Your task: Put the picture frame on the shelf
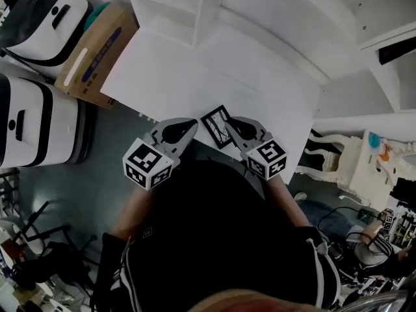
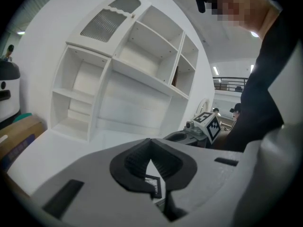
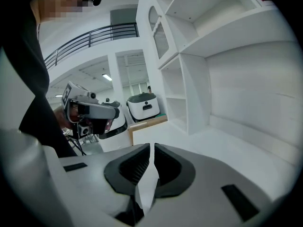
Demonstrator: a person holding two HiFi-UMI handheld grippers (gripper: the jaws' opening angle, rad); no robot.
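The picture frame (image 1: 218, 126), small with a black rim, lies on the white table (image 1: 169, 70) close to its front edge. My left gripper (image 1: 192, 123) is shut just left of the frame. My right gripper (image 1: 229, 122) is shut at the frame's right edge, and I see nothing between its pads. In the left gripper view the closed jaws (image 2: 150, 145) point at the white shelf unit (image 2: 137, 60), with a corner of the frame (image 2: 154, 184) showing below them. The right gripper view shows its jaws (image 3: 152, 148) closed, with the shelf unit (image 3: 199, 56) to the right.
A cardboard box (image 1: 97, 54) and two white-and-black machines (image 1: 39, 18) (image 1: 32, 122) stand on the floor left of the table. White ornate furniture (image 1: 351, 168) stands to the right. The shelf compartments (image 1: 208, 12) rise at the back of the table.
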